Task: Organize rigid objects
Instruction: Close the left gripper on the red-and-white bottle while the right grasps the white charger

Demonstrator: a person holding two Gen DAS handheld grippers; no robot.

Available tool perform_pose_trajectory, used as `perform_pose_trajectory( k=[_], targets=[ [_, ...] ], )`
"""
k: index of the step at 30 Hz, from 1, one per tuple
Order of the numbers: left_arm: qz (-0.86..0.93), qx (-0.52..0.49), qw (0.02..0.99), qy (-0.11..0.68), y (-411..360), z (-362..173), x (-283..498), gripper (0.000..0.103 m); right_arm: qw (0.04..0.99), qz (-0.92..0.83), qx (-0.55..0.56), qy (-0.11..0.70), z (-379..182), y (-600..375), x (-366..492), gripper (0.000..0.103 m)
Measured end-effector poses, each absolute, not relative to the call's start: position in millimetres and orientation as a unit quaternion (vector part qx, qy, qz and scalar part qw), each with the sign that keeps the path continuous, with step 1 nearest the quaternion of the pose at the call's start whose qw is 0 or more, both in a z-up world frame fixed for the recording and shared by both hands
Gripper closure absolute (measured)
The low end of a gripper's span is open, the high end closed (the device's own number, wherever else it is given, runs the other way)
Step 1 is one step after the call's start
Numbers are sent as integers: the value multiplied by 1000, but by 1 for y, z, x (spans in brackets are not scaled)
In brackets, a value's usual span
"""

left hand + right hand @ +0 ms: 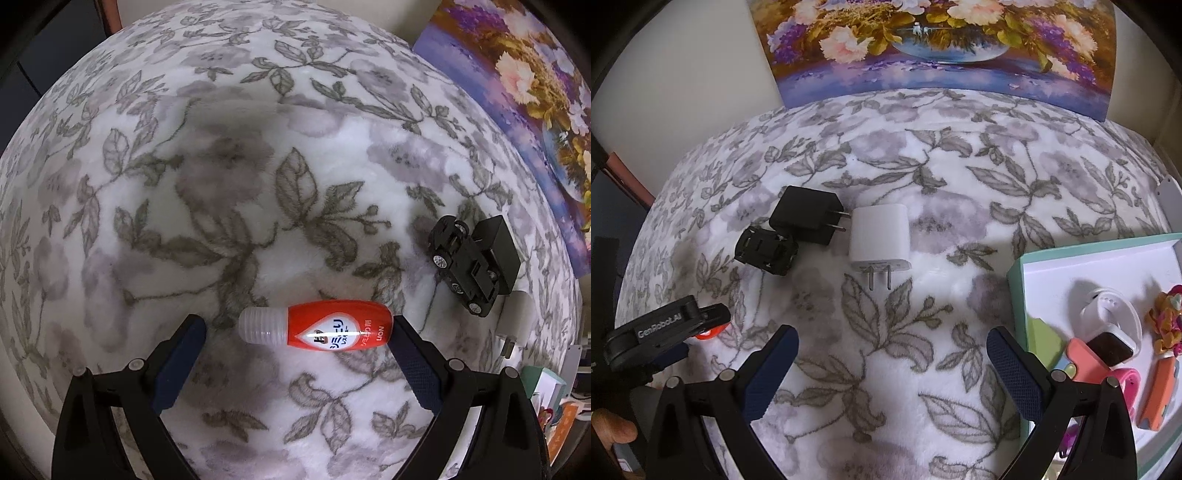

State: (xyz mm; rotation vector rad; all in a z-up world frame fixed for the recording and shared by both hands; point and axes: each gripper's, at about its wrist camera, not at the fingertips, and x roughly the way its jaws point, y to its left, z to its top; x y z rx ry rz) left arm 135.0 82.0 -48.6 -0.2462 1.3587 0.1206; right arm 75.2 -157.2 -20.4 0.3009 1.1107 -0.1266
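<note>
A small red bottle (317, 328) with a clear ribbed cap lies on its side on the floral blanket (221, 184), between the fingertips of my open left gripper (297, 326); its base touches the right finger. A black toy car (461, 269) lies overturned to the right, against a black plug adapter (496, 251). In the right wrist view the car (766, 251), the black adapter (809, 214) and a white plug adapter (879, 238) lie ahead. My right gripper (892, 343) is open and empty above the blanket. The left gripper (665, 328) shows at far left over the bottle (709, 332).
A teal-edged box (1021, 295) at right holds a white watch, a pink band, an orange item and a colourful toy. A flower painting (942, 44) leans against the wall behind the blanket. The blanket's edge falls away at left.
</note>
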Motion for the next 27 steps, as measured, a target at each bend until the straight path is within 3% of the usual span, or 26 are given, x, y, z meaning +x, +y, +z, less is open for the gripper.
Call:
perform_pose_trajectory(
  k=[4,8,19,27],
  targets=[
    [51,-105,769,628,82,-47,131,7,839,-60,147,520,-21,-160,80,0],
    [43,-99,776,622,69,-41,132,25,841,-62,149,516,-21,-162,86,0],
    [31,-115,779,615,63,-35,144,25,854,-65,141,497,-26,-160,107,1],
    [31,-116,781,613,59,-32,161,25,860,-72,87,498,-38,-149,122,19]
  ],
)
